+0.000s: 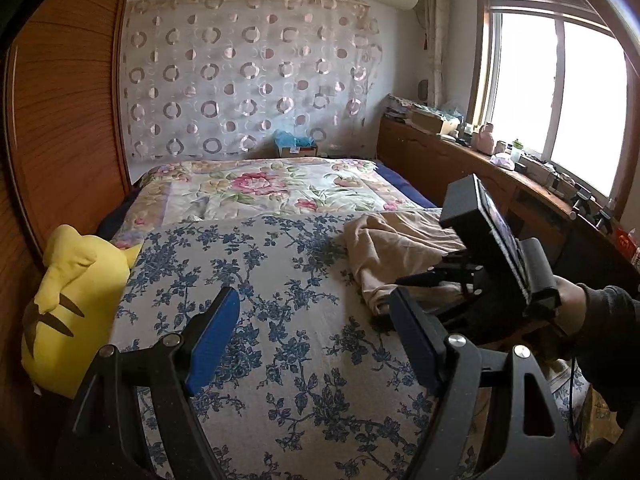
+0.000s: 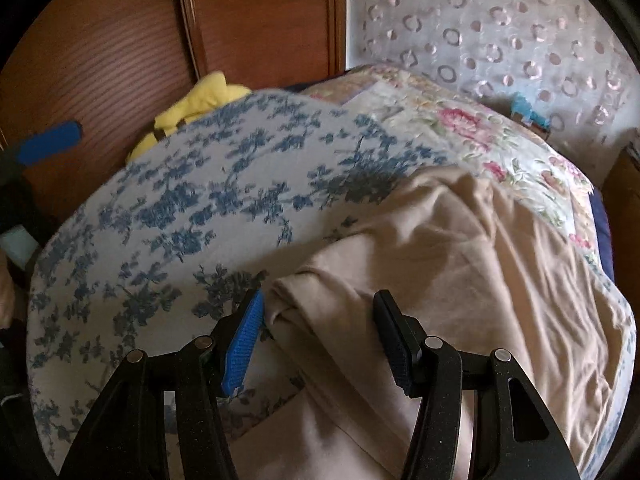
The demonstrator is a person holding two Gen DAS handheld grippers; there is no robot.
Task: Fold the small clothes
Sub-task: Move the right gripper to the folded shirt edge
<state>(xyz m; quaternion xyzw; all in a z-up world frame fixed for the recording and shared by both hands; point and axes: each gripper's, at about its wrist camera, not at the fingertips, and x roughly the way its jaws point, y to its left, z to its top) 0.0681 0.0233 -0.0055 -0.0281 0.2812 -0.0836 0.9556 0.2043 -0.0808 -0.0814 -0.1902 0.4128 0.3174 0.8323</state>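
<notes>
At the far left, a yellow cushion (image 1: 76,304) is leaning against the wooden wardrobe (image 1: 68,128), touching the edge of the blue-flowered sheet (image 1: 256,304) that is covering the near part of the bed. The left gripper (image 1: 316,328) is hanging over the bare sheet with its jaws standing wide and nothing lying between them. Beyond the sheet, a pink-flowered quilt (image 1: 264,188) is lying toward the patterned curtain (image 1: 240,72). Right of centre, the beige garment (image 2: 460,248) is lying crumpled on the sheet, its far edge touching the quilt. The right gripper (image 2: 320,320) is pointing down over the garment's near folded edge, jaws partly open, cloth lying below the gap; the pads are not pressing on it. At the far right, a sleeved hand (image 1: 576,304) is holding that gripper's handle, beside a window (image 1: 560,96).
</notes>
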